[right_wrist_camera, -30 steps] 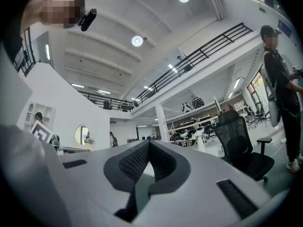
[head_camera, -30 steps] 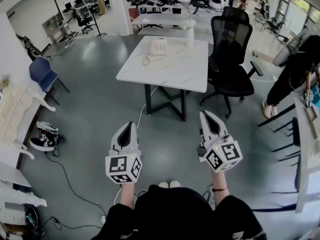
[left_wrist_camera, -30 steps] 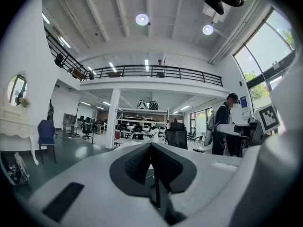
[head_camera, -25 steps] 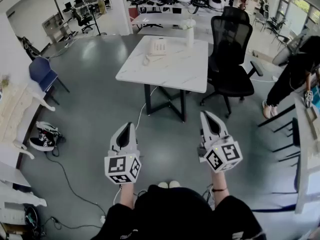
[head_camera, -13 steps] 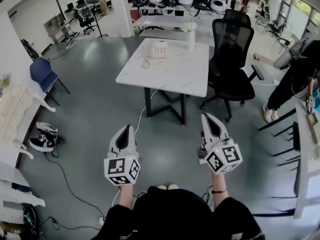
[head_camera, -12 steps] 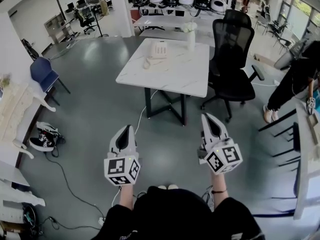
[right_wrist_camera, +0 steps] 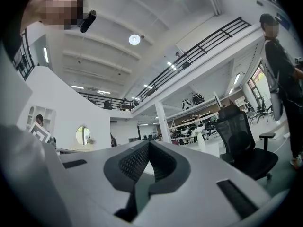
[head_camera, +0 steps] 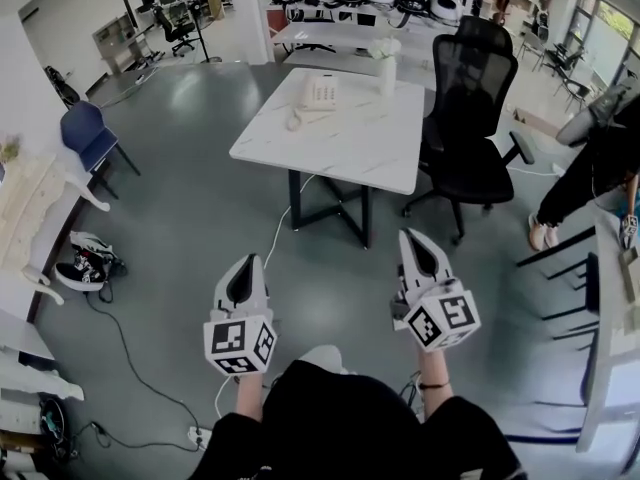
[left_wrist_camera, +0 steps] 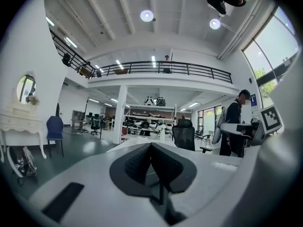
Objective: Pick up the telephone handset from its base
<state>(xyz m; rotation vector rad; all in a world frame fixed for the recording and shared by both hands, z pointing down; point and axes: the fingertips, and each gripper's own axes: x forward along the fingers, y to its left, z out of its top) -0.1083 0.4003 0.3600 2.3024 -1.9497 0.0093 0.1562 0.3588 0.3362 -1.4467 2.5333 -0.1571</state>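
Note:
A white telephone sits at the far left corner of a white marble-top table, its handset lying on the tabletop beside the base, joined by a cord. Both grippers hover over the grey floor, well short of the table. My left gripper is shut with nothing in it, and its closed tips point level toward the table. My right gripper is also shut and empty, its tips tilted slightly upward.
A black office chair stands at the table's right side. A white vase rests on the table's far edge. A blue chair and shoes lie left. A person stands at right by a desk. Cables cross the floor.
The whole view has shifted slightly as I step toward the table. Both grippers stay shut and keep roughly the same spacing, the right one a little lower.

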